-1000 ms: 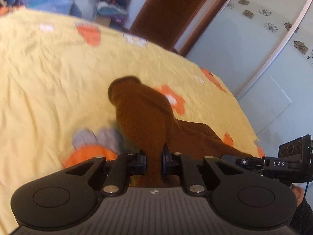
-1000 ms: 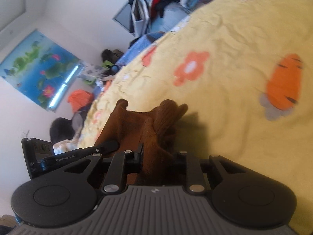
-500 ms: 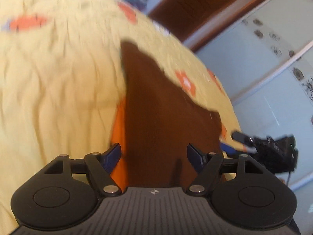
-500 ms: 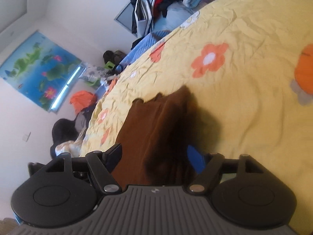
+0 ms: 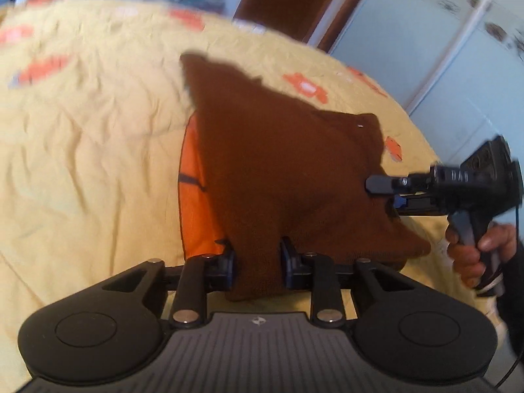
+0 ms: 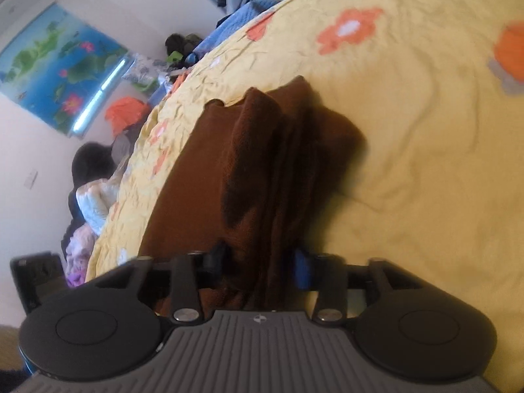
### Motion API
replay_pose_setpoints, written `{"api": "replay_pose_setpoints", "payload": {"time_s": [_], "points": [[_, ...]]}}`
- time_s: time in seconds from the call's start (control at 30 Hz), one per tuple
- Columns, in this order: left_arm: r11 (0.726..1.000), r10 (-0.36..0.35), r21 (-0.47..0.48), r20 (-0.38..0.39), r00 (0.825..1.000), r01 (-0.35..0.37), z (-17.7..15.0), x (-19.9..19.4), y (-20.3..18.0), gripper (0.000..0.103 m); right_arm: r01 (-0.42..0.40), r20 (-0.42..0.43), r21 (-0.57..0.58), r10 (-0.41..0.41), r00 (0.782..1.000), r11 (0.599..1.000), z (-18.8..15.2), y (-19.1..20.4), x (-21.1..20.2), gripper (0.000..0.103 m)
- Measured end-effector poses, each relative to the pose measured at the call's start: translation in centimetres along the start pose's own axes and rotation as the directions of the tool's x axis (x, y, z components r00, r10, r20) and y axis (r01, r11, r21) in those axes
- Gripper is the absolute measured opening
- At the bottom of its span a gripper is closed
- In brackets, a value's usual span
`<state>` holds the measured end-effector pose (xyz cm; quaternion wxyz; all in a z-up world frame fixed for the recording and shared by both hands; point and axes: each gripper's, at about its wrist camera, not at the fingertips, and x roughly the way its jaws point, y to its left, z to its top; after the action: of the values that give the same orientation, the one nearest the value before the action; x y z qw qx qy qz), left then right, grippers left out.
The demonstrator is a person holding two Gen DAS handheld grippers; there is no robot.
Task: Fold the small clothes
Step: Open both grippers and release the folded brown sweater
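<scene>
A yellow flowered bedspread (image 5: pixel 82 137) stretches bare toward its far edge. The brown knit garment (image 5: pixel 278 163) lies near the bedspread's near edge. The left gripper (image 5: pixel 257 263) pinches its near hem; the right gripper (image 6: pixel 258 265) clamps bunched folds.

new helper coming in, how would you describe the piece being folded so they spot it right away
Look at the yellow bedspread with orange flower prints. On it lies a brown fleece garment, pinched by the left gripper and right gripper. It is the only dark, plain item there.
</scene>
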<state>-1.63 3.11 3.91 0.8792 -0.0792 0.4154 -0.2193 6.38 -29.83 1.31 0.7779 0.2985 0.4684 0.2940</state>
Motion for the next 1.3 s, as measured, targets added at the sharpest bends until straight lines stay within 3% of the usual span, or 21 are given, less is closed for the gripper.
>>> {"api": "replay_pose_setpoints", "payload": {"time_s": [0.07,0.13,0.23,0.33,0.37,0.43,0.47,0.5,0.63,0.73,0.77,0.8,0.83,0.9,0.93,1.0,1.13,1.2,1.23,1.27,1.3], "points": [[0.989,0.059,0.129,0.075,0.995,-0.068,-1.3,-1.9,-1.6,0.066,-0.005,0.052,0.053,0.002,0.999,0.999,-0.4,0.0,-1.5,0.065],[0.957,0.112,0.247,0.17,0.979,-0.153,-2.7,-3.1,-3.0,0.075,-0.028,0.139,0.033,0.023,0.99,0.999,-0.5,0.6,-3.5,0.065],[0.914,0.146,0.352,0.171,0.974,-0.199,-3.6,-2.4,-4.1,0.075,-0.046,0.191,0.008,0.044,0.981,0.999,0.7,1.5,-4.9,0.065],[0.874,0.213,0.403,0.186,0.959,-0.272,-4.1,-0.9,-4.7,0.074,-0.016,0.176,-0.022,0.019,0.984,1.0,2.9,2.4,-3.3,0.065],[0.866,0.231,0.404,0.197,0.953,-0.294,-3.8,-0.2,-4.8,0.067,-0.004,0.16,-0.024,0.008,0.987,1.0,3.7,2.6,-2.2,0.065],[0.861,0.243,0.407,0.202,0.949,-0.306,-3.9,0.6,-5.2,0.051,0.041,0.108,-0.027,-0.038,0.993,0.999,4.8,2.6,0.1,0.044],[0.862,0.24,0.408,0.19,0.952,-0.299,-3.8,0.8,-5.2,0.042,0.061,0.076,-0.043,-0.058,0.995,0.997,5.6,2.7,1.3,0.013],[0.864,0.24,0.408,0.184,0.953,-0.296,-3.7,0.9,-5.4,0.042,0.084,0.053,-0.071,-0.08,0.995,0.994,6.1,3.0,1.8,0.014],[0.873,0.243,0.386,0.185,0.952,-0.298,-4.0,1.0,-5.6,0.042,0.127,0.1,-0.11,-0.116,0.988,0.986,8.2,2.8,1.7,0.013],[0.885,0.247,0.358,0.181,0.952,-0.298,-4.0,0.5,-5.5,0.044,0.156,0.042,-0.049,-0.154,0.987,0.986,7.6,0.7,2.8,0.024],[0.889,0.246,0.35,0.179,0.953,-0.295,-4.1,0.1,-5.4,0.044,0.119,0.064,-0.023,-0.118,0.991,0.993,6.9,0.6,2.1,0.039],[0.891,0.244,0.344,0.186,0.952,-0.296,-4.2,-0.3,-5.3,0.044,0.073,0.084,-0.002,-0.073,0.994,0.997,6.2,0.6,0.9,0.064],[0.89,0.246,0.342,0.198,0.949,-0.302,-4.4,-0.7,-5.3,0.044,0.033,0.112,0.015,-0.034,0.993,0.999,5.4,0.8,-0.5,0.075],[0.883,0.252,0.346,0.217,0.943,-0.316,-4.6,-1.2,-5.2,0.044,-0.02,0.174,0.016,0.017,0.985,1.0,3.5,1.6,-3.3,0.077],[0.879,0.257,0.349,0.228,0.939,-0.325,-4.6,-1.2,-5.2,0.044,-0.051,0.158,0.006,0.049,0.986,0.999,2.5,2.1,-4.2,0.077],[0.87,0.264,0.359,0.242,0.934,-0.339,-4.5,-0.9,-5.3,0.044,-0.068,0.089,-0.035,0.071,0.994,0.997,0.5,3.3,-5.0,0.073],[0.863,0.278,0.363,0.237,0.931,-0.35,-4.0,0.4,-5.5,0.044,0.005,-0.055,-0.144,-0.013,0.998,0.99,-2.8,5.2,-3.3,0.065],[0.865,0.279,0.358,0.236,0.931,-0.351,-3.7,0.9,-5.5,0.041,0.04,-0.106,-0.196,-0.062,0.992,0.98,-3.8,5.4,-1.8,0.045],[0.865,0.283,0.356,0.233,0.931,-0.352,-3.6,1.2,-5.3,0.022,0.067,-0.12,-0.223,-0.096,0.988,0.973,-4.0,5.4,-1.1,0.036],[0.871,0.286,0.347,0.221,0.932,-0.349,-3.3,1.3,-5.1,0.016,0.085,-0.125,-0.249,-0.119,0.985,0.965,-4.1,5.4,-0.8,0.017],[0.884,0.278,0.325,0.212,0.937,-0.336,-3.0,1.0,-4.8,0.015,0.089,-0.124,-0.275,-0.127,0.984,0.957,-4.0,5.6,-1.0,0.013]]}}
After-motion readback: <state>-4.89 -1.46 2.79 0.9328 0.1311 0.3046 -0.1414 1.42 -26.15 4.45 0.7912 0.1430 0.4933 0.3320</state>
